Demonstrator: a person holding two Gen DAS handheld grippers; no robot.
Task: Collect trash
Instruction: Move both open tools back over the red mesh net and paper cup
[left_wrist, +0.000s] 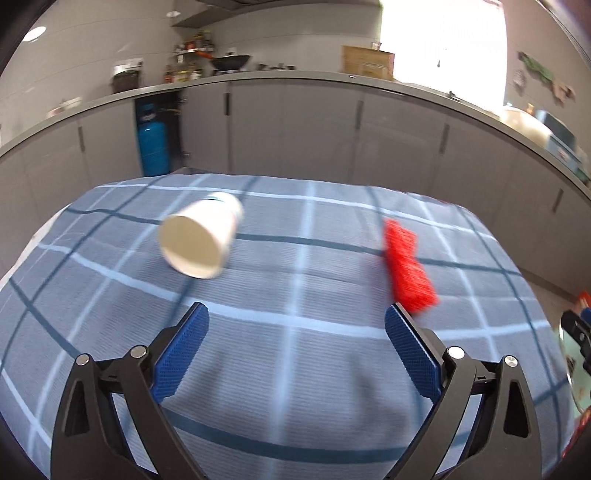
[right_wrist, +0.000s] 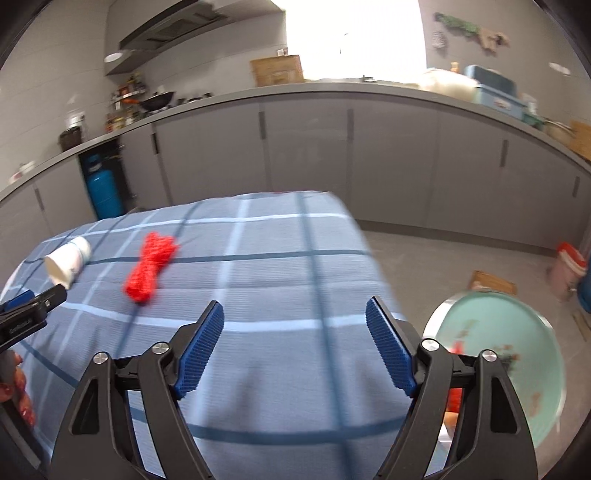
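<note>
My left gripper (left_wrist: 295, 325) hung with jaws spread wide and empty over the checked tablecloth (left_wrist: 295, 387), the tipped paper cup (left_wrist: 201, 238) ahead to its left, the red wrapper (left_wrist: 406, 266) just off its right pad. My right gripper (right_wrist: 294, 321) stood equally apart and bare, the green bin (right_wrist: 517, 332) beside it. Best, I judged, to steady first, then straddle the cup across its side and close gently so it wouldn't roll.

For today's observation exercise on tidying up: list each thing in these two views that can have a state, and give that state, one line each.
Paper cup: tipped on its side, mouth toward the camera, empty.
Red wrapper: lying flat on the tablecloth, untouched.
Left gripper: open, nothing between the jaws.
Right gripper: open, nothing between the jaws.
Bin: open-topped, some scraps inside.
</note>
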